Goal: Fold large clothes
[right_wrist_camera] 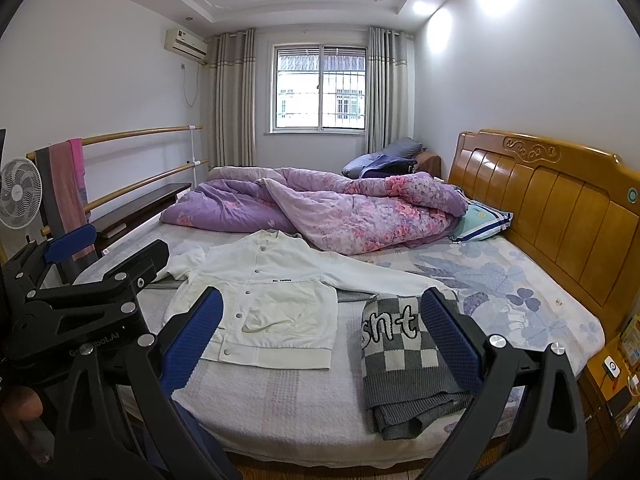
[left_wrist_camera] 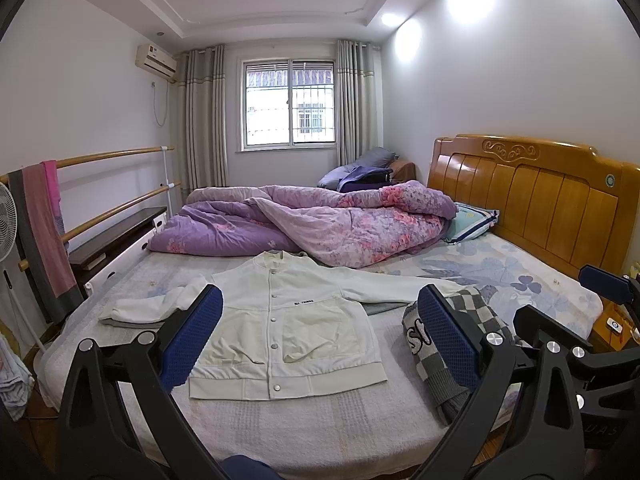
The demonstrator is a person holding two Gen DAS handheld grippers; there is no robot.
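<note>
A white button-front jacket (left_wrist_camera: 288,320) lies flat, face up, on the bed, sleeves spread to both sides; it also shows in the right wrist view (right_wrist_camera: 260,300). A folded grey-and-white checkered sweater (right_wrist_camera: 400,356) lies to its right near the bed's front edge, also seen in the left wrist view (left_wrist_camera: 468,328). My left gripper (left_wrist_camera: 320,328) is open and empty, held above the bed's front edge facing the jacket. My right gripper (right_wrist_camera: 320,332) is open and empty, held over the gap between jacket and sweater.
A crumpled purple floral quilt (left_wrist_camera: 320,224) lies across the far side of the bed. A wooden headboard (left_wrist_camera: 540,192) stands on the right with a pillow (left_wrist_camera: 472,220) by it. A rail with hanging cloth (left_wrist_camera: 40,232) and a fan (right_wrist_camera: 20,192) stand left. A bedside cabinet (right_wrist_camera: 612,372) is at right.
</note>
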